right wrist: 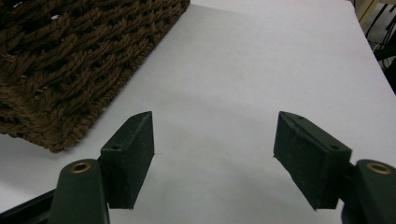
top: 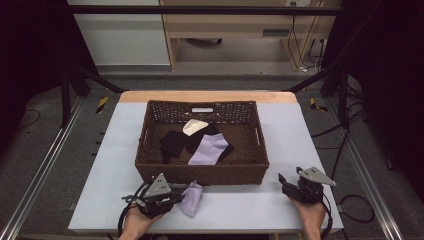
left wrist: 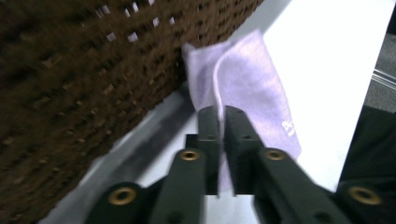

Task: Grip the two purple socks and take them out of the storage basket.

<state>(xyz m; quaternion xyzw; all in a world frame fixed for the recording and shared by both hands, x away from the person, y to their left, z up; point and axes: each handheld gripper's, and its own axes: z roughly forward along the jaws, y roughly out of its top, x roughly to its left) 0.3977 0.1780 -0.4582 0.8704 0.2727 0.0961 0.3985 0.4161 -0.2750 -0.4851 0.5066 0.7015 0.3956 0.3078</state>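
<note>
at the near edge of the table (top: pixel 250 210), just in front of the wicker basket (top: pixel 200 172), a lavender sock (top: pixel 191 198) lies on the white surface with its far end against the basket's front wall. left gripper (top: pixel 176 198) sits right at the sock's near end. in the left gripper view the jaws stand almost together with a thin fold of the lavender sock (left wrist: pixel 252 88) running up between them; a slim gap shows between the pads, so the pinch looks loosened or barely on, not firmly clamped. my guess: the sock is being set down outside the basket to sort it out of the pile, likely half of a pair, since a second lavender sock (top: pixel 209 149) lies inside with 2 black socks (top: pixel 174 143) and a cream sock (top: pixel 194 126).

right gripper (top: pixel 289 183) rests low at the table's right side beyond the basket corner, jaws wide apart, nothing between them, probably parked while the left works.

view differences: the high view gives the basket contents and both hands; the left gripper view gives the fold in the jaws, a small white logo on the sock, and the blurred basket weave (left wrist: pixel 84 70) close by; the right gripper view (right wrist: pixel 212 158) gives bare tabletop between the spread pads and the basket's corner (right wrist: pixel 70 60).
</note>
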